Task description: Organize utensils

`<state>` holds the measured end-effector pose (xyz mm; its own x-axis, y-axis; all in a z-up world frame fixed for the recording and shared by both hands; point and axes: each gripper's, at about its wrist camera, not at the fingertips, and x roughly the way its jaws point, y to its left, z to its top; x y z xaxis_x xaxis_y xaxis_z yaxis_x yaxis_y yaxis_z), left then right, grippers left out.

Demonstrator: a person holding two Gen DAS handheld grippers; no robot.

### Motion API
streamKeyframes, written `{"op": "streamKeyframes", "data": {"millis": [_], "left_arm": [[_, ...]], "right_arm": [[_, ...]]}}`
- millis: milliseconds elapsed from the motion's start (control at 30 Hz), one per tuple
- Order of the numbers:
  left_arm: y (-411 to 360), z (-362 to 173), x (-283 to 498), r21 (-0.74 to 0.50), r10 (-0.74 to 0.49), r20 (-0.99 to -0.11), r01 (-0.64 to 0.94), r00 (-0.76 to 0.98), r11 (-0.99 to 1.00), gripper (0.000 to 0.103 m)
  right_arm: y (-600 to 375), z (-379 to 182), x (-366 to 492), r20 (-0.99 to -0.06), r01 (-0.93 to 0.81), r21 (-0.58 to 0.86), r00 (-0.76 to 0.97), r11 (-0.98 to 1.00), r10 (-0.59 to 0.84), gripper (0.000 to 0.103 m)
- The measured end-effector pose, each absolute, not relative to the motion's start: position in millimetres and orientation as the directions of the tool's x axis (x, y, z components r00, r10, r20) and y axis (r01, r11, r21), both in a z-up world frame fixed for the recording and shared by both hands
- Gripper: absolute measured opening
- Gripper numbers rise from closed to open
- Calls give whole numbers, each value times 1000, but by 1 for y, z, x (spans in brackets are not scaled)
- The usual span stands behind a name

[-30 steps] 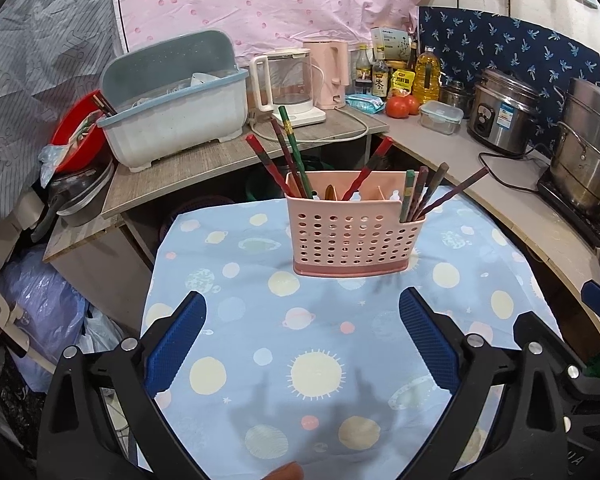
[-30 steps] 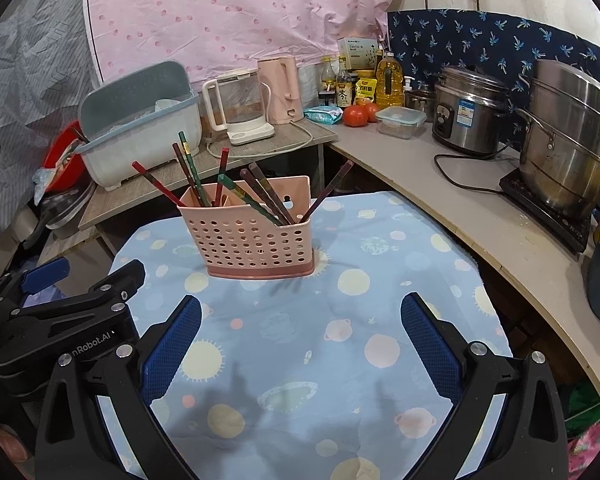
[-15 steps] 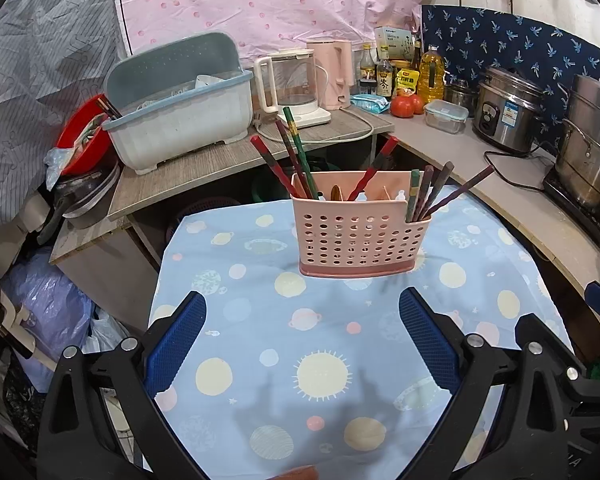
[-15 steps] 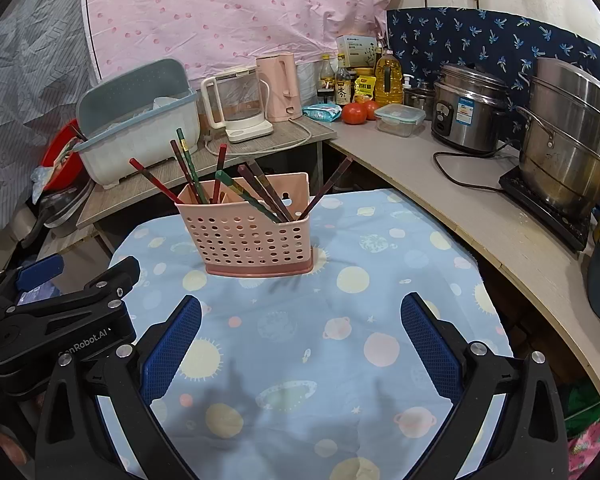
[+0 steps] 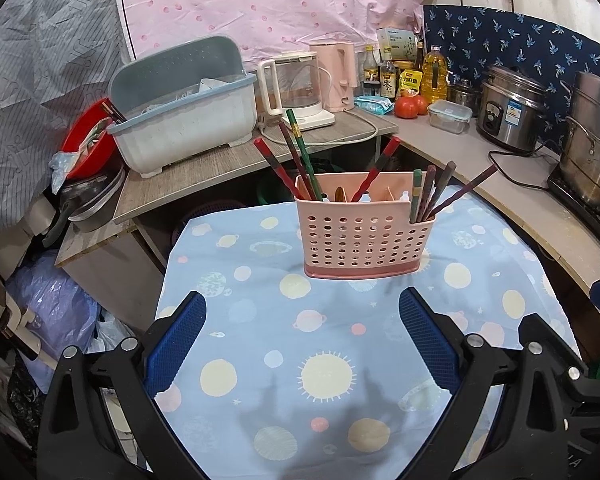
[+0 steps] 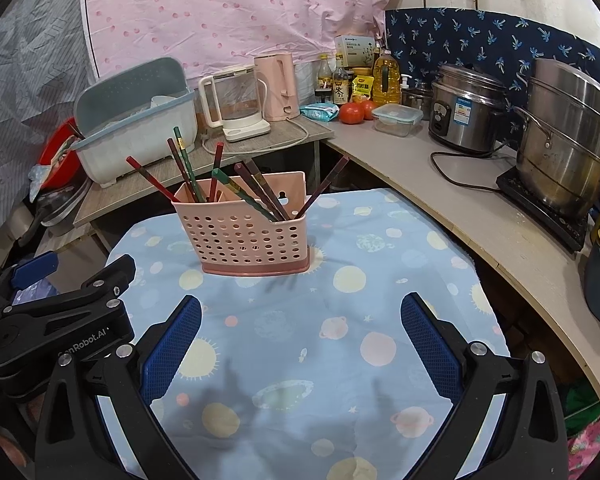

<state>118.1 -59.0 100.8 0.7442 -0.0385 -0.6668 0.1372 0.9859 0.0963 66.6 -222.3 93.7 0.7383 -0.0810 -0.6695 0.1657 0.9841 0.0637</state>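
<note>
Our left gripper [image 5: 302, 340] and right gripper [image 6: 300, 340] hover wide open and empty, the pink utensil holder [image 5: 362, 236] of chopsticks [image 6: 256, 194] ahead of both on the tablecloth [image 5: 340, 360].

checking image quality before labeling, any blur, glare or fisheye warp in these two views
Left wrist view: sharp; counter edge bows with fisheye warp, corners vignetted black, soft finger shadows on the tablecloth. Right wrist view: equally sharp, same warp; mild glare on the steel pot; pink utensil holder evenly lit.
</note>
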Motion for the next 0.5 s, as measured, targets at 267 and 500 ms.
{"op": "streamKeyframes", "data": {"millis": [267,500], "left_arm": [[-60,100,117,104,-34,-671,139,741,985,93],[-62,100,117,105,-33,-672,140,739,985,93]], "right_arm": [[-222,93,66,-669,168,65,738,984,-82,97],[-223,92,64,-669,169,66,738,983,-83,97]]}}
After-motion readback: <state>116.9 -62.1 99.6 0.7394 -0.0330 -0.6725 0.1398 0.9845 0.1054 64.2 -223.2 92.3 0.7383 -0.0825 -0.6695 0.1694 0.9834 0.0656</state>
